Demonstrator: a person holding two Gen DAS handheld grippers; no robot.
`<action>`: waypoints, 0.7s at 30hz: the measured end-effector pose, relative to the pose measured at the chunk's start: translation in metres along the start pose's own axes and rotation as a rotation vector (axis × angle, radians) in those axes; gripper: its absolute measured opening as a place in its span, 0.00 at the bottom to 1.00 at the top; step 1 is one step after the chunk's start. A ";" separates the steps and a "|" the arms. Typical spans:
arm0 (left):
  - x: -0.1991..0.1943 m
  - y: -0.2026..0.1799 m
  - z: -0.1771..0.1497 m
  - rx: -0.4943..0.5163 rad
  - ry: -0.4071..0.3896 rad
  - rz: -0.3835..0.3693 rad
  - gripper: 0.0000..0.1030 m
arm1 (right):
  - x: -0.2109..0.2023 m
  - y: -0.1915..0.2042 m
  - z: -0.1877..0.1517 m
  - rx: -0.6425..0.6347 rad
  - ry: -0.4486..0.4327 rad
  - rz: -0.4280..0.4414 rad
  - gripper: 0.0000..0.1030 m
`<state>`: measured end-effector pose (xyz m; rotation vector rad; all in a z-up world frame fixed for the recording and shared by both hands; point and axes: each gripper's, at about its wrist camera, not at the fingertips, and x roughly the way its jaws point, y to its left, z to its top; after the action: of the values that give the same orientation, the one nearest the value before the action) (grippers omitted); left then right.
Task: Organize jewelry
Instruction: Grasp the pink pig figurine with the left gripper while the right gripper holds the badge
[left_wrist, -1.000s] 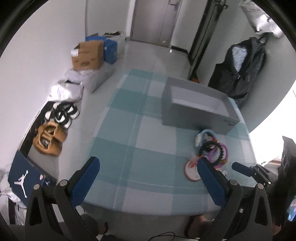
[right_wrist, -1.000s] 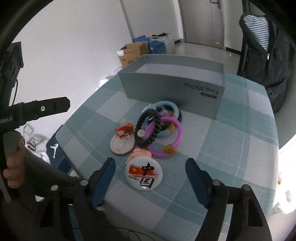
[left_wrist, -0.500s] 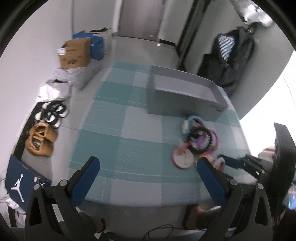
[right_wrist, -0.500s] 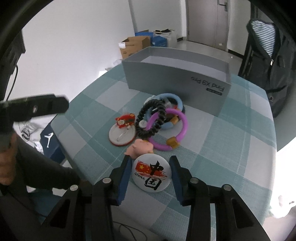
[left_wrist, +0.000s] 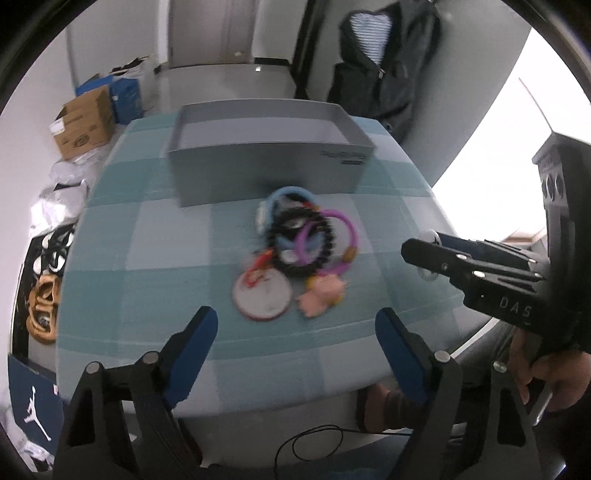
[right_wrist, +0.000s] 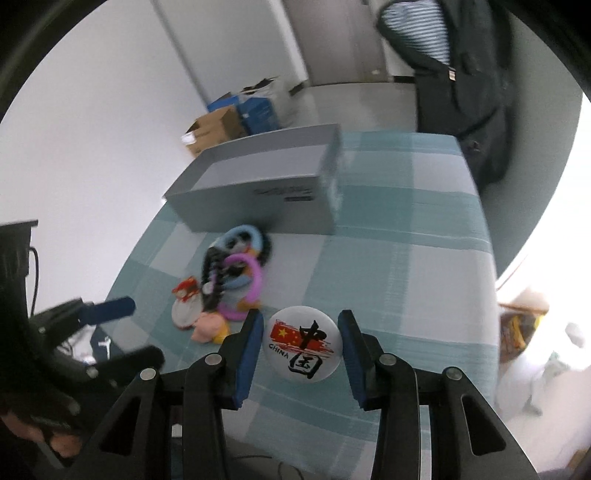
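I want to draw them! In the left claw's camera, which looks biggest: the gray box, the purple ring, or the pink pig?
1. Gray box, easily the biggest.
2. Purple ring.
3. Pink pig, a bit smaller, though blur makes these last two close.

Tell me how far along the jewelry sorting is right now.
Nothing looks sorted yet: what shows of the gray box looks empty. In hand: the right gripper is clamped on the round China badge. The left gripper is open, its jaws just closing, nothing between them. Left: the bracelets, white disc and pink charm on the tablecloth.
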<state>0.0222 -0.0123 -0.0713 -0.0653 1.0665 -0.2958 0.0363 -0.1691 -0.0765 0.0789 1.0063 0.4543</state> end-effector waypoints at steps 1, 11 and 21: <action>0.001 -0.003 0.001 0.010 0.000 0.007 0.82 | -0.002 -0.003 0.000 0.010 -0.003 -0.001 0.39; 0.025 -0.017 0.007 0.045 0.035 0.066 0.65 | -0.013 -0.016 0.001 0.035 -0.033 0.021 0.39; 0.034 -0.030 0.003 0.154 0.041 0.200 0.44 | -0.024 -0.027 0.000 0.066 -0.063 0.037 0.39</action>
<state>0.0337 -0.0501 -0.0926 0.1848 1.0785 -0.1983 0.0342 -0.2031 -0.0647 0.1707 0.9587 0.4501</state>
